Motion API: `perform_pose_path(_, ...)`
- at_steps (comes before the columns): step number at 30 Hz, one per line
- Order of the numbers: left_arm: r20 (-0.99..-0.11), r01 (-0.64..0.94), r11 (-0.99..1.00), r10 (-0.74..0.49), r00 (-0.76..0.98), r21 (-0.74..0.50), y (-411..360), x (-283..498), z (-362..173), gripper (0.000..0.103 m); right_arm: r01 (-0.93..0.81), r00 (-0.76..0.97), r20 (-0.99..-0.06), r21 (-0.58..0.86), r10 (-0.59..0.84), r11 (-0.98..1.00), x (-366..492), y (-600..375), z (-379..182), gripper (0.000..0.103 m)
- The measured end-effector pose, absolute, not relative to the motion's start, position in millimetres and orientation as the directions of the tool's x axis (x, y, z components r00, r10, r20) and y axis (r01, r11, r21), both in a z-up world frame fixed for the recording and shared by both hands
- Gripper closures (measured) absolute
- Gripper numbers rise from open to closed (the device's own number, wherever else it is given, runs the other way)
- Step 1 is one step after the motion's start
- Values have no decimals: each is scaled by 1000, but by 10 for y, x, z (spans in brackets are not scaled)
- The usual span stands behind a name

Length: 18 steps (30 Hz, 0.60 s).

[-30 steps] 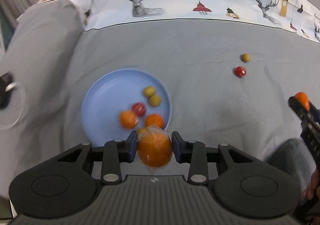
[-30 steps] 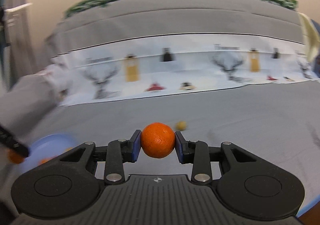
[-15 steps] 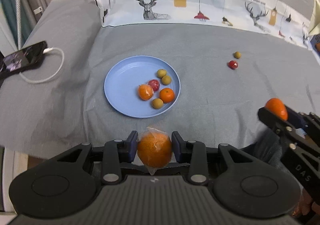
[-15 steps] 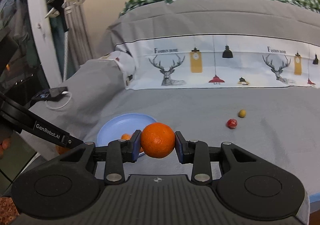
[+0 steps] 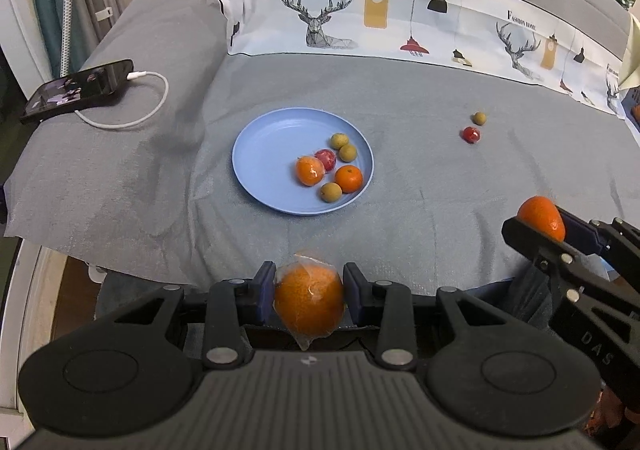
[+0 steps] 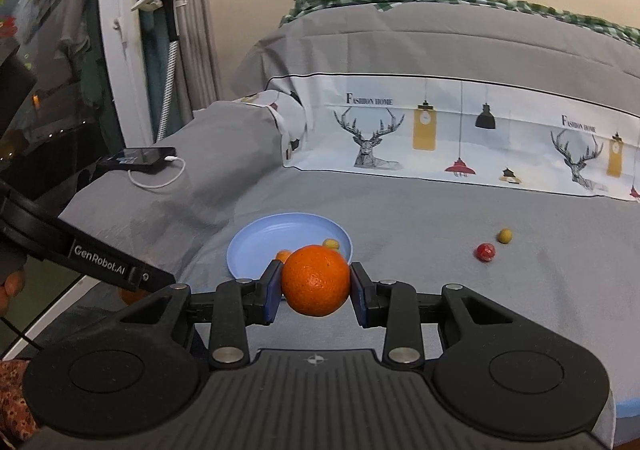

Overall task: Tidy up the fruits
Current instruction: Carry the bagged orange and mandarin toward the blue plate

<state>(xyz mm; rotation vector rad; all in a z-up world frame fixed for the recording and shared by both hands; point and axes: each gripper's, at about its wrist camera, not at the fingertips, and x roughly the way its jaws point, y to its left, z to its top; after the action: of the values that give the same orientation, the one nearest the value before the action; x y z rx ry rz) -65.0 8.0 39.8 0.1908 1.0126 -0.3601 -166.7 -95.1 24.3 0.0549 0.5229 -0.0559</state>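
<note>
Left claw (image 5: 309, 298): clamped on wrapped orange (image 5: 309, 304); lower over blue plate (image 5: 264, 154)'s bare half
Right claw (image 6: 316, 288): clamped on bare orange (image 6: 316, 280); follow after

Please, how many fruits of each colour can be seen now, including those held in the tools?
Orange: 4, two on the blue plate, one in the left tool, one in the right tool.
Yellow-green: 4
Red: 2
Total: 10

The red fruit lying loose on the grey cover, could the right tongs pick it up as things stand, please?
Probably not yet: the path to the red fruit looks clear, but the right tongs are shut on an orange.
</note>
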Motion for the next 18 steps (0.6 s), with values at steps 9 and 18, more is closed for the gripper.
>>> perform_pose_path(9,-855,379,925,-214,473,-22,79,-628,387,63,79,863,-503,38,-50,996,-1682,-983,235,66)
perform_pose_path(18,-855,369,929,-217,470,-33,125,-594,358,63,78,856,-515,32,-51,996,-1645,-962,207,66)
